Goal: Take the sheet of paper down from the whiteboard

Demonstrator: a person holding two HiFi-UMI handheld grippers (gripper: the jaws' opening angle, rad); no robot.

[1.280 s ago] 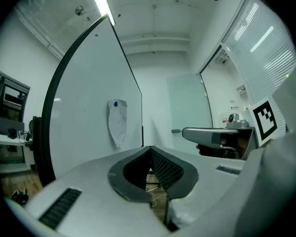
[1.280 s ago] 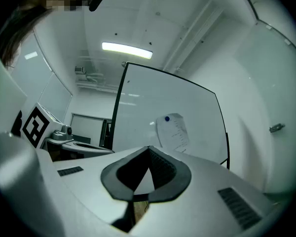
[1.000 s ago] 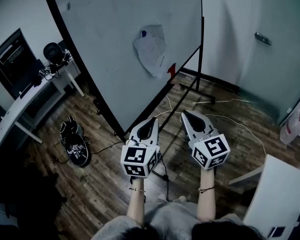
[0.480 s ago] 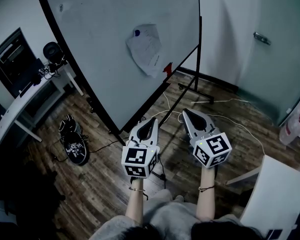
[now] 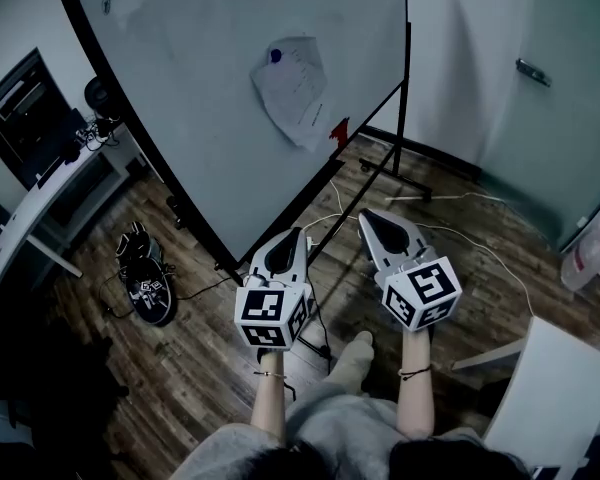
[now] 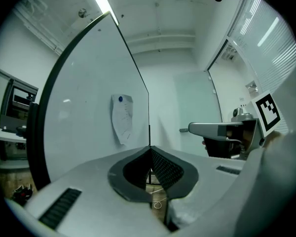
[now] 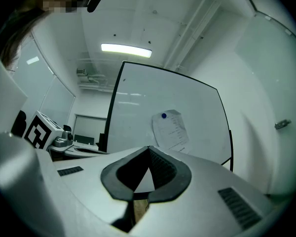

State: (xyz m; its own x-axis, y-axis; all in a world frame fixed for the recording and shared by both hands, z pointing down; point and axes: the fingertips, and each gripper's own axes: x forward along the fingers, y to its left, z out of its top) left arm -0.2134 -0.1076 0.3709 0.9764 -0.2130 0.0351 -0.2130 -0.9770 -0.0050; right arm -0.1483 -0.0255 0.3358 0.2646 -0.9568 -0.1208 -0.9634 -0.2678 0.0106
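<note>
A large whiteboard (image 5: pixel 230 78) on a black wheeled stand leans across the room. A white printed sheet of paper (image 5: pixel 292 90) hangs on it, pinned at its top by a round blue magnet (image 5: pixel 275 55). The paper (image 6: pixel 122 118) also shows in the left gripper view and the paper (image 7: pixel 170 131) in the right gripper view, well ahead of both. My left gripper (image 5: pixel 290 236) is shut and empty, held short of the board. My right gripper (image 5: pixel 368 217) is beside it, also shut with nothing between its tips.
A red object (image 5: pixel 341 129) sits at the board's lower edge. Cables (image 5: pixel 450 230) trail over the wooden floor. A white desk (image 5: pixel 40 208) with a camera stands at left, black gear (image 5: pixel 148 288) on the floor below it. A white table corner (image 5: pixel 550 388) is at lower right.
Both grippers have shifted slightly nearer me and lower in the head view, and the view has swung so the board and paper sit a little further left. Jaws stay shut.
</note>
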